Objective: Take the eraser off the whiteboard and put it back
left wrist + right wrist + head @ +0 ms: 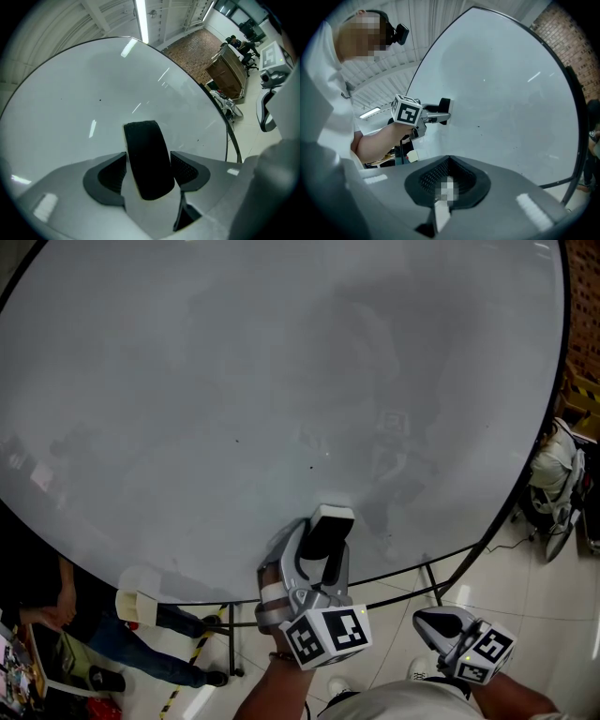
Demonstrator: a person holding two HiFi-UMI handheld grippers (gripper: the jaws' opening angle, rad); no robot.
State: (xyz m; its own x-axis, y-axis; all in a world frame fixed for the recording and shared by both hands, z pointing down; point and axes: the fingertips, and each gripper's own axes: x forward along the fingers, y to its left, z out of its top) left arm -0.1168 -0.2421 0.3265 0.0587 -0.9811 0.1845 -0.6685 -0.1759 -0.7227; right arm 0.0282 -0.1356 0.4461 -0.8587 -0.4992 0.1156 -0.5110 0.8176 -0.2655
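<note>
The eraser, with a white back and black felt, lies against the lower part of the whiteboard. My left gripper stands round it, one jaw on each side. In the left gripper view the black eraser fills the space between the two dark pads with hardly any gap, and the pads do not visibly press on it. The right gripper view shows the left gripper level at the board with the eraser at its tip. My right gripper hangs low at the right, away from the board, jaws together and empty.
The board's black stand legs run down below its rim. A person sits at the lower left beside a cream box. Bags lie on the floor at the right. A wooden cabinet stands beyond the board's right edge.
</note>
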